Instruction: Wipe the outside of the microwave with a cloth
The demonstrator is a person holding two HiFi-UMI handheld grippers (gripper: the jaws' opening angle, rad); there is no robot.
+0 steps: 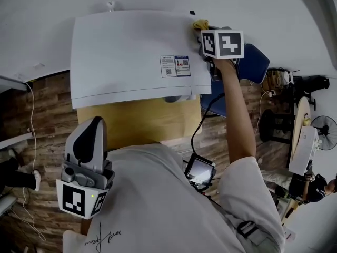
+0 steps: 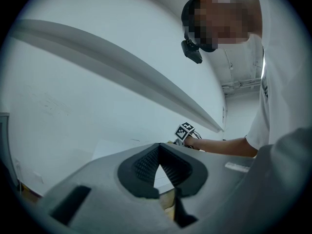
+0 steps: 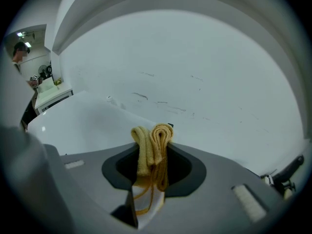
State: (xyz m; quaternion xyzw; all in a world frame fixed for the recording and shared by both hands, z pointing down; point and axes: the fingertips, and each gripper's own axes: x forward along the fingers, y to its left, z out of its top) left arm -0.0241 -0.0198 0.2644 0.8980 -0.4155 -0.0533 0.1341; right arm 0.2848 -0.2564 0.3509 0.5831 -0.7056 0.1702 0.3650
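Right gripper view: my right tool (image 3: 152,169) clamped on folded yellow cloth (image 3: 152,143), at microwave (image 1: 131,57) top's 1 o'clock corner; left tool (image 2: 159,151) closed, empty, at 7 o'clock. Risk: cloth overshoots the edge, snags, pulls out.

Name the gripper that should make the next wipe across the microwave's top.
Right. The right gripper is shut on the yellow cloth at the microwave's back right corner. The left gripper is shut, empty, and held near the person's body, off the microwave.
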